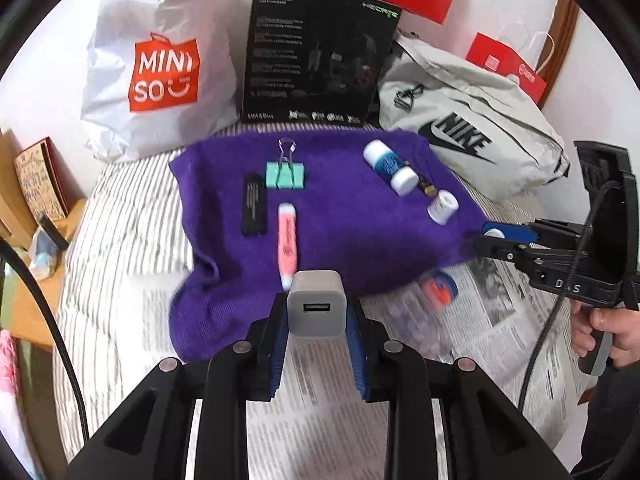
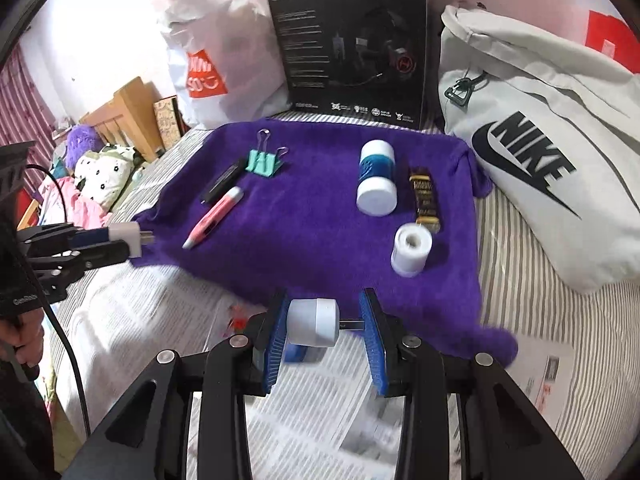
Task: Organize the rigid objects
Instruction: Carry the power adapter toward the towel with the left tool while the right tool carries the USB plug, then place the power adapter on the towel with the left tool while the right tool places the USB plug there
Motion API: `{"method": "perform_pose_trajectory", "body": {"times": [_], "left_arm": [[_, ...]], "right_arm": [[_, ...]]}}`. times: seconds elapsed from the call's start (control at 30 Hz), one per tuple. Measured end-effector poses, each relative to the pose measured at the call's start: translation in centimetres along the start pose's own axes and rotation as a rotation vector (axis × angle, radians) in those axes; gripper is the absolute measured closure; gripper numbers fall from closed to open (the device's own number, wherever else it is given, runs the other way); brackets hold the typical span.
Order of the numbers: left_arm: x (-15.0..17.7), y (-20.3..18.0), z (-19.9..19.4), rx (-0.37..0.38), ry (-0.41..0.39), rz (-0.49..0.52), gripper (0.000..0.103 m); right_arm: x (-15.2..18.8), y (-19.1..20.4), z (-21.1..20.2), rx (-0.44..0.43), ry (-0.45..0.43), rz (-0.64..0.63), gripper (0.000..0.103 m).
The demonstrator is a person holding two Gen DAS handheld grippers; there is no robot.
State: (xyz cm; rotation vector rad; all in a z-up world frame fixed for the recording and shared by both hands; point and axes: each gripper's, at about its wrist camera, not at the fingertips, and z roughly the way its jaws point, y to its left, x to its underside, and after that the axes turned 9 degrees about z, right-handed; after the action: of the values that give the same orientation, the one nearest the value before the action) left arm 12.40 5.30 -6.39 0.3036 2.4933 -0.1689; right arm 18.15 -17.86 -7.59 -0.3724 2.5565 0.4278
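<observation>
My left gripper [image 1: 316, 310] is shut on a grey-white USB charger [image 1: 315, 320], held above the near edge of the purple cloth [image 1: 340, 248]. My right gripper [image 2: 324, 314] holds a small white cylinder with a thin dark pin [image 2: 314, 322] end to end between its blue pads, at the cloth's near edge. On the cloth lie a teal binder clip [image 1: 285, 176], a black flat stick [image 1: 254, 210], a pink highlighter [image 1: 286, 244], a white-and-blue bottle [image 2: 376, 182], a brown-gold packet [image 2: 425, 198] and a white tape roll [image 2: 411, 251].
Behind the cloth stand a white Miniso bag [image 1: 160, 68], a black headset box [image 1: 316, 56] and a grey Nike bag [image 2: 540, 152]. Newspaper [image 1: 320, 392] covers the striped bed in front, with a clear orange-and-blue labelled item [image 1: 436, 292] on it. A hand [image 1: 600, 332] grips the right handle.
</observation>
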Motion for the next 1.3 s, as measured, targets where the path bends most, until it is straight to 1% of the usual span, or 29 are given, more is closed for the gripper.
{"method": "perform_pose_trajectory", "body": {"times": [0.1,0.23,0.4,0.53,0.73,0.9,1.17,1.3], "left_arm": [[-1.1,1.1,0.6,-0.003,-0.005,-0.007,0.077],[-2.2,2.6,2.2,-0.015,0.009,-0.024,0.077],[-2.6,4.1,4.9,-0.024,0.04,-0.037,0.077],[-2.4,4.6,6.6,-0.035,0.06,-0.036,0.077],[-2.3,4.8,8.1,-0.054,0.07,-0.009,0.077],[-1.9,4.5,8.0,-0.062,0.076,0.012,0.077],[-1.7,3.9,8.5,-0.082,0.115,0.044,0.077],[-1.7,3.9,8.6,-0.084,0.134,0.04,0.077]], "right_arm": [[-1.4,-0.3,1.3,0.007,0.005,0.009,0.067],[-2.4,-0.7,3.3,0.026,0.034,0.006,0.067],[-2.5,-1.1,6.1,0.048,0.083,0.005,0.067],[-2.4,-1.3,7.3,0.07,0.099,0.0,0.067],[-2.5,-0.8,7.8,0.098,0.085,-0.029,0.067],[-2.5,-0.5,7.9,0.12,0.088,-0.055,0.067],[-2.8,-0.6,8.0,0.107,0.102,-0.076,0.067],[-2.9,-0.7,8.0,0.099,0.109,-0.082,0.067]]}}
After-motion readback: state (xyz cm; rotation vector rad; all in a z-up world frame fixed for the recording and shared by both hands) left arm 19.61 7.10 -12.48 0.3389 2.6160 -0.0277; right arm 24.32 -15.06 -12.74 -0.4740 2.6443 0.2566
